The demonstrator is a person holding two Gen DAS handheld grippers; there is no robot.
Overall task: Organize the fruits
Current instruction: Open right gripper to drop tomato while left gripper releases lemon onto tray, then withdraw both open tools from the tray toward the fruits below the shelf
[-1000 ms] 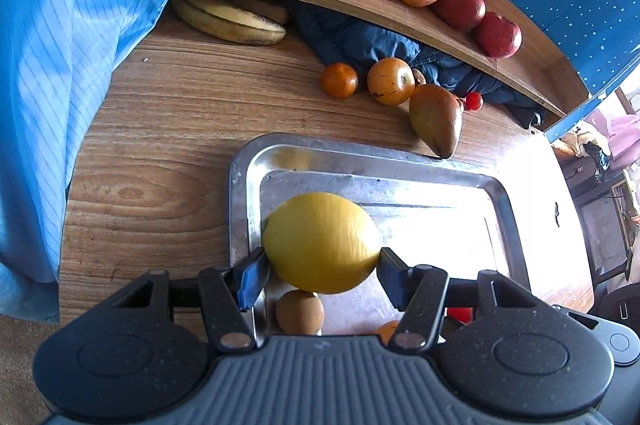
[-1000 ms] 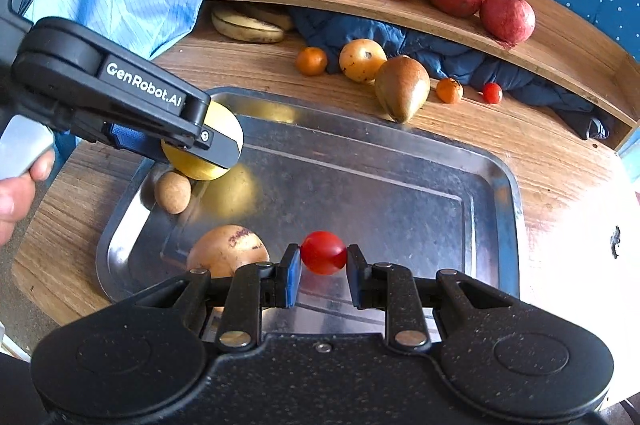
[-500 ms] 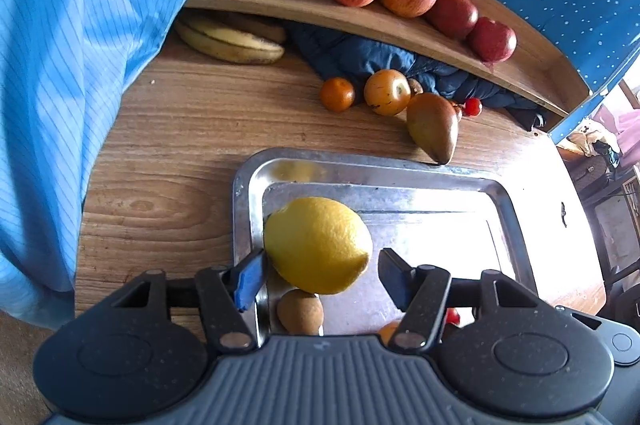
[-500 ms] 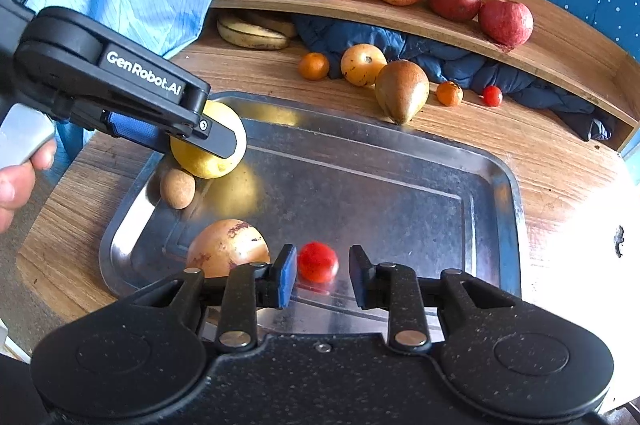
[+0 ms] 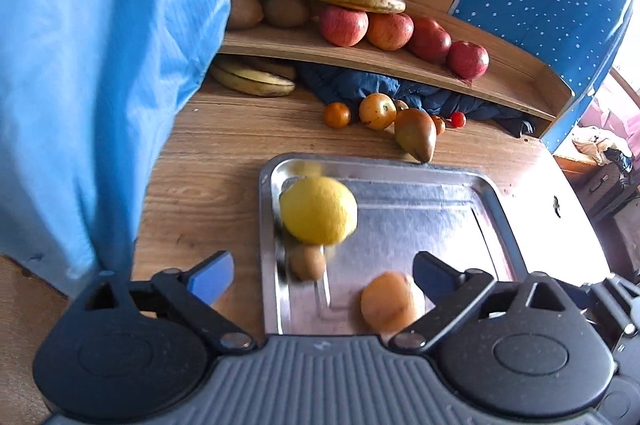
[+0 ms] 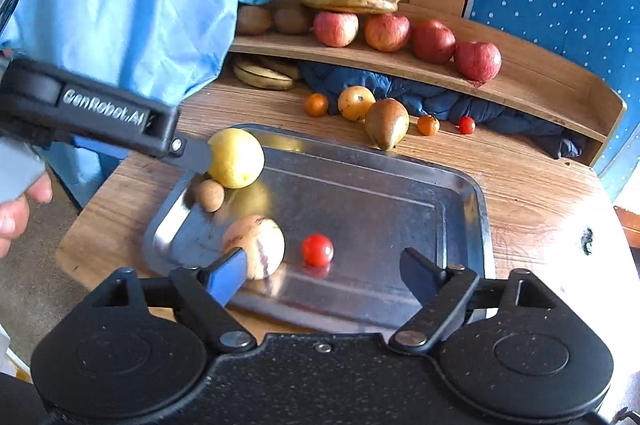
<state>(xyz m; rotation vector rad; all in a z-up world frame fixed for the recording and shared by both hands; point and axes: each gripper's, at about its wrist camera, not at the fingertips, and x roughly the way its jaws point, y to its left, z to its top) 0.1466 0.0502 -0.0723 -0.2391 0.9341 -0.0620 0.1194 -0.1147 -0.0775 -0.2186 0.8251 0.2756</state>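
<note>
We see both the left gripper (image 5: 322, 275) and right gripper (image 6: 322, 275) spread wide, holding nothing. The lemon (image 6: 236, 158) sits at the tray's (image 6: 460, 185) far-left corner, apparently touching the small brown fruit (image 6: 211, 195); the cherry tomato (image 6: 317, 249) lies near the tray's front edge.

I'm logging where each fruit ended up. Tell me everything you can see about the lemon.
The lemon is round, bright yellow, with a matte, finely dimpled skin, whole and unmarked. It lies in the far left corner of the steel tray, its yellow mirrored in the metal. A small brown fruit sits right against its near side. The left gripper is open and holds nothing; one fingertip shows beside the lemon, contact unclear.
</note>
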